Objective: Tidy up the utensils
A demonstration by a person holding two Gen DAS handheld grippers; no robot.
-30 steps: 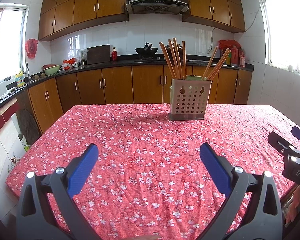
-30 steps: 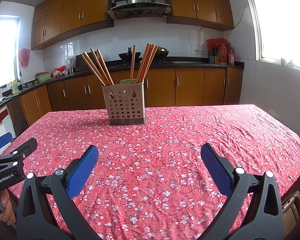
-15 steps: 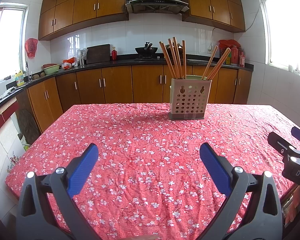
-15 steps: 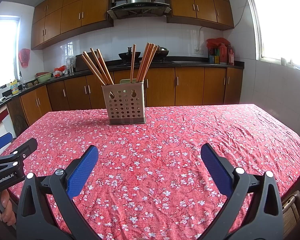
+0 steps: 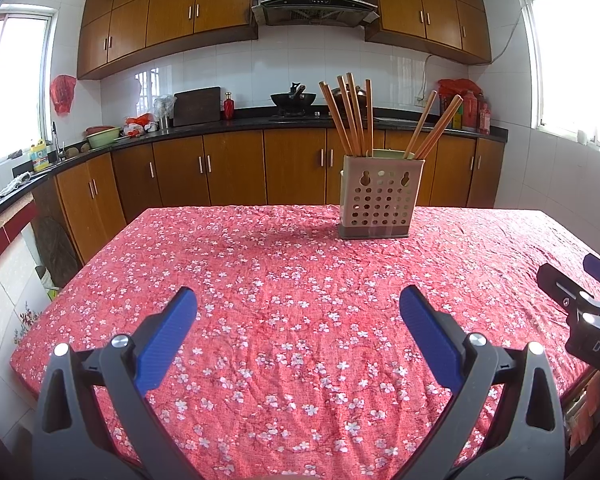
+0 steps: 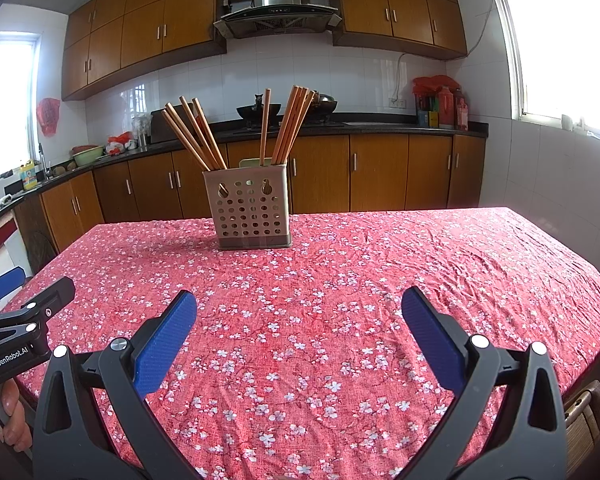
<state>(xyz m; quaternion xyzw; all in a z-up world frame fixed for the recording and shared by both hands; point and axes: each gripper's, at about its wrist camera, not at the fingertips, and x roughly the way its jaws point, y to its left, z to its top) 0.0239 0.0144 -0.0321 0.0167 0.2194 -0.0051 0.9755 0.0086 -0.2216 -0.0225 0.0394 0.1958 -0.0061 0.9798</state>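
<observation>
A beige perforated utensil holder [image 5: 377, 204] stands upright at the far middle of the table; it also shows in the right wrist view [image 6: 249, 213]. Several wooden chopsticks [image 5: 350, 114] stick out of it, leaning left and right, and show in the right wrist view [image 6: 290, 126] too. My left gripper [image 5: 299, 316] is open and empty, low over the near table. My right gripper [image 6: 299, 318] is open and empty, also near the front edge. Each gripper shows at the side of the other's view: the right one [image 5: 580, 304], the left one [image 6: 24, 316].
The table wears a red flowered cloth [image 5: 300, 280] with wrinkles. Behind it run brown kitchen cabinets [image 5: 228, 168] and a dark counter with a wok [image 5: 293, 99], bottles [image 5: 470, 110] and bowls. Windows are at both sides.
</observation>
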